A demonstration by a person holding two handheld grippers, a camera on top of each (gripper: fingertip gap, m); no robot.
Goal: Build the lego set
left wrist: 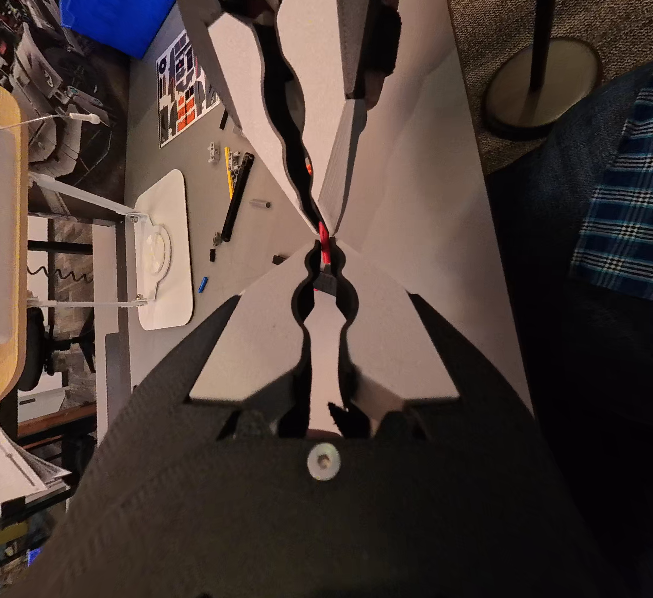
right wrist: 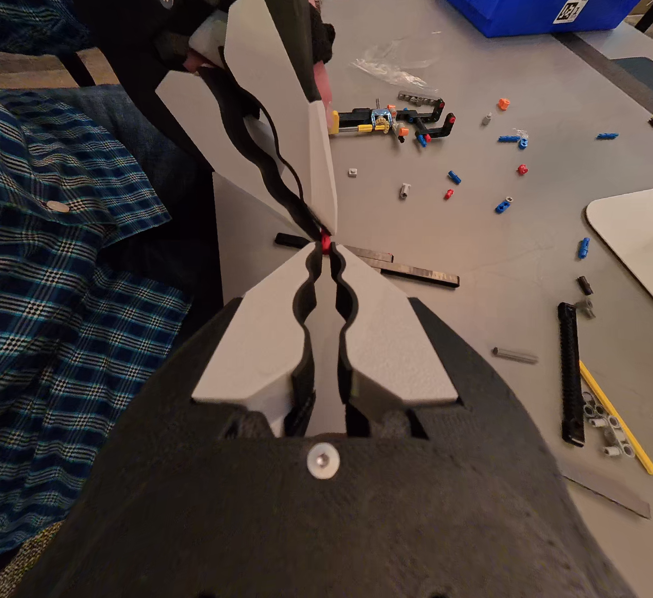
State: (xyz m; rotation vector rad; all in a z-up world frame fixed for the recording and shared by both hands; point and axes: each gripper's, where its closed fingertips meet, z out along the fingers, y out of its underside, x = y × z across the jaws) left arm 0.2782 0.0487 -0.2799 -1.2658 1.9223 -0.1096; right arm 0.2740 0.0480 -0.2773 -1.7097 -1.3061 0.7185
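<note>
Red pin [left wrist: 323, 243] | pinched tip-to-tip between left gripper [left wrist: 327, 251] and right gripper [right wrist: 325, 249], above desk's near edge | tiny, stiff, slippery; grip mid-shaft

We record a small red plastic pin [right wrist: 325, 243] between pale grey tongs with black wavy liners, over a plain grey tabletop [right wrist: 494, 262]. Blue plastic bin [right wrist: 530, 4]; blue-and-white checked shirt cloth [right wrist: 70, 298]; long black studded beam [right wrist: 569, 374]; thin yellow rod [right wrist: 615, 415].
</note>
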